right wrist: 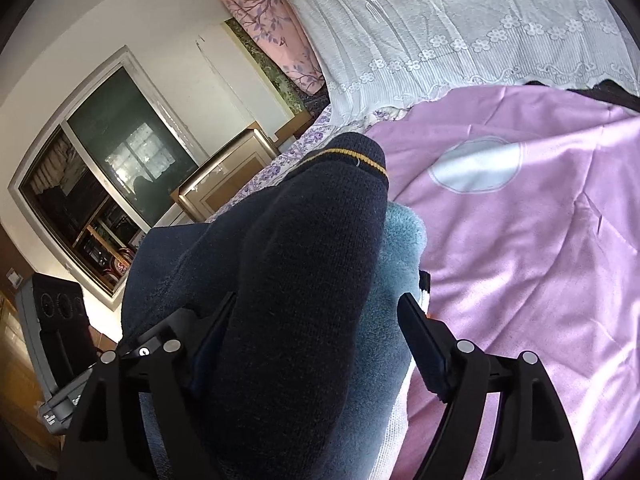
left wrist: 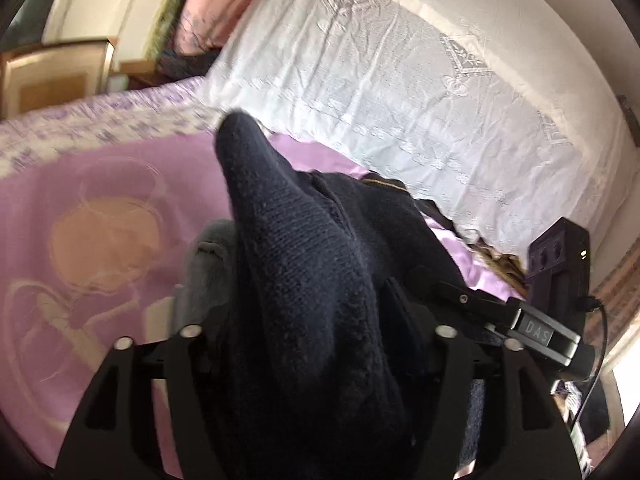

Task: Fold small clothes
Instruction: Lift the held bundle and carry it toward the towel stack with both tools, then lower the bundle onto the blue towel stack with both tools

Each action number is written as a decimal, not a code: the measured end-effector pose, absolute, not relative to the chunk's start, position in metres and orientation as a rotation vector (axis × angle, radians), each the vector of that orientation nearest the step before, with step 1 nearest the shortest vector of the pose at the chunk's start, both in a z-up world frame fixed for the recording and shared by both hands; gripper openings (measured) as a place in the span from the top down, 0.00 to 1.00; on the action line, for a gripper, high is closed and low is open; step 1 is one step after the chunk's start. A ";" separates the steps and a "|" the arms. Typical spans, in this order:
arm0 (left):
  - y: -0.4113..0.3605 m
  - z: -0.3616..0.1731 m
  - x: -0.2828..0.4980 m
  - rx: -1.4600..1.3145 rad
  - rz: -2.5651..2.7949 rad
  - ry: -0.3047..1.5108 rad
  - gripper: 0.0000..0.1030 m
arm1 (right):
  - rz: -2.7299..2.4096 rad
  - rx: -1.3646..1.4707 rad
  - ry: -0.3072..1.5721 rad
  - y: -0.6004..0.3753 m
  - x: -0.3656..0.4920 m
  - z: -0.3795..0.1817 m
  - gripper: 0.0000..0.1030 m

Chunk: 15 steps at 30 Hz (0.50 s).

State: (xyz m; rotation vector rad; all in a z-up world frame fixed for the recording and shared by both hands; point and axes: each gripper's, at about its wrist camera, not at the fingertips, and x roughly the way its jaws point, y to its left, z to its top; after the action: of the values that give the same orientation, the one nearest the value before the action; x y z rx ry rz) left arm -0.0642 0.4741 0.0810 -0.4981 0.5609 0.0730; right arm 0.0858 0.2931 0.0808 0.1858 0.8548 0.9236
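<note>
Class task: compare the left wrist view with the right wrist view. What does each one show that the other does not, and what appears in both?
Only the left wrist view shows the peach motif printed on the pink sheet.

Only the right wrist view shows the window, the wooden cabinet and a white circle on that sheet.

Both show the dark navy knit garment lying between open fingers, the pink sheet and the white lace bedspread.

Daylight is falling brightly across the white lace bedcover point(right wrist: 460, 32) and pink sheet point(right wrist: 520, 260), leaving soft shadows. The dark knit garment point(right wrist: 304, 280) is sitting underexposed, nearly black. Motion blur is smearing the floral sheet point(left wrist: 100, 128) in the left view. Both fisheye views are bending at black, vignetted edges.
</note>
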 end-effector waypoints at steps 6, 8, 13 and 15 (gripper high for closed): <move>0.465 0.113 -0.099 -0.366 0.213 0.476 0.17 | 0.898 0.107 0.749 0.281 0.070 0.106 0.23; 0.472 0.116 -0.102 -0.368 0.267 0.473 0.15 | 0.903 0.078 0.700 0.277 0.062 0.114 0.23; 0.483 0.104 -0.094 -0.405 0.289 0.515 0.10 | 0.881 -0.056 0.569 0.276 0.034 0.126 0.23; 0.481 0.098 -0.092 -0.390 0.313 0.530 0.07 | 0.868 -0.128 0.540 0.280 0.025 0.124 0.23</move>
State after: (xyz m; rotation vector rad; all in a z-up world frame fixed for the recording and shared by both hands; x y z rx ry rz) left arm -0.0917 0.4813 0.0985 -0.3902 0.5305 0.3131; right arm 0.0253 0.2802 0.1242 -0.1279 0.5399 0.8684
